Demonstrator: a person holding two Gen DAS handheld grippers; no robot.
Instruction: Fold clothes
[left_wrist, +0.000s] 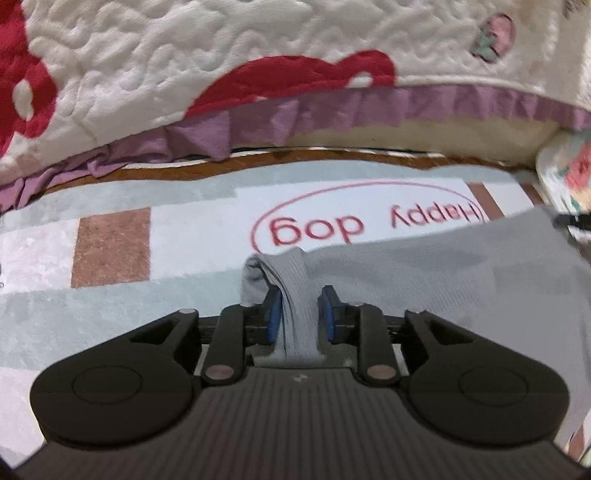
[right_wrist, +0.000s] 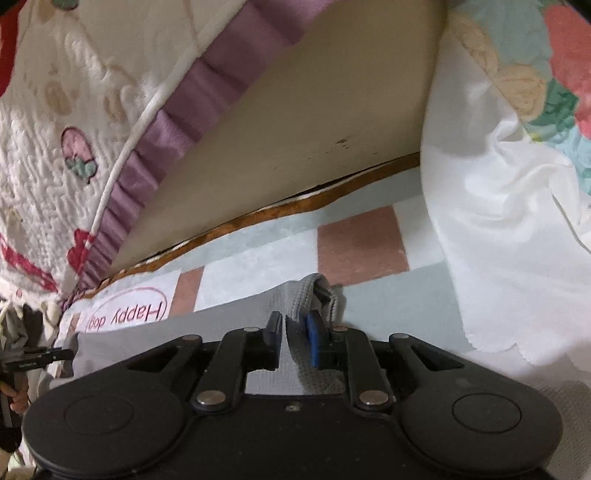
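Both grippers, left gripper (left_wrist: 300, 308) & right gripper (right_wrist: 293, 334), pinch grey garment (left_wrist: 424, 266) corners at rug (left_wrist: 110, 247) edge; your fold's barely begun, most remains.

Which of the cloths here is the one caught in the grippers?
The plain grey ribbed garment on the rug. Both grippers pinch its bunched edge, unlike the white cloth hanging at the right or the purple-frilled quilt behind.
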